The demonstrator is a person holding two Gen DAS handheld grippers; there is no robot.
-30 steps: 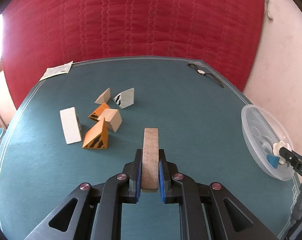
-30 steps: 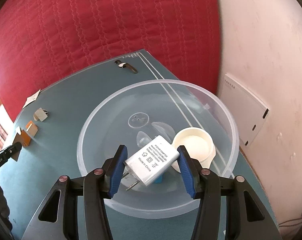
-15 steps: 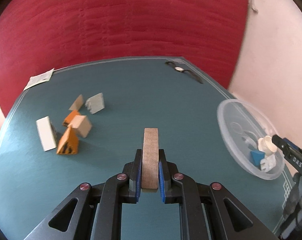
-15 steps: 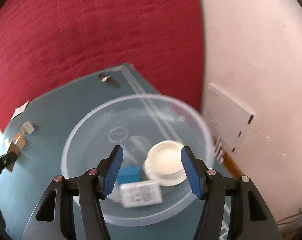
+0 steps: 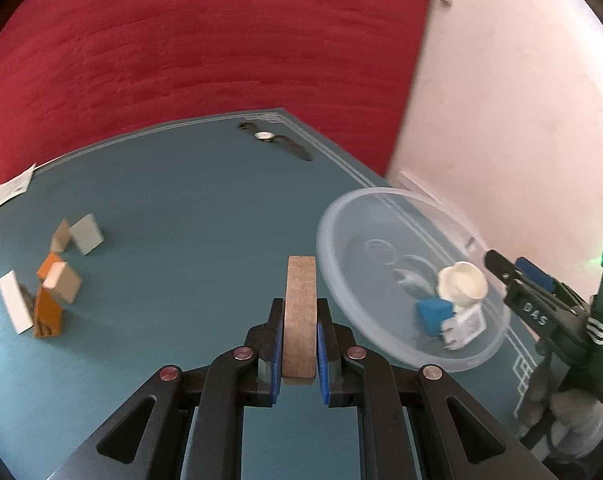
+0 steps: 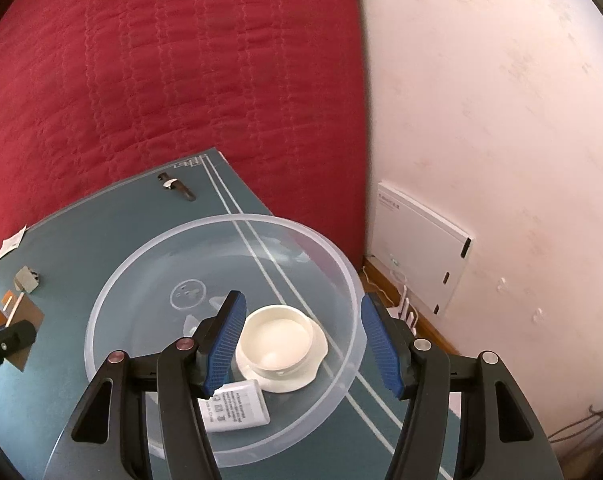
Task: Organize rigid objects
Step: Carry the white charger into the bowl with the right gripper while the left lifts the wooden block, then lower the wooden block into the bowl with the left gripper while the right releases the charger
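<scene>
My left gripper (image 5: 299, 344) clamps a tan wooden block (image 5: 299, 312) just left of the clear bowl (image 5: 341, 216). My right gripper (image 6: 301, 344) hangs open and empty over that bowl, above the white charger (image 6: 237, 410) inside.

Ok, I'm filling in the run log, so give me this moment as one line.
left claw: shut on wooden block | right claw: open, empty, over clear bowl | in bowl: charger, white cup, blue block
</scene>
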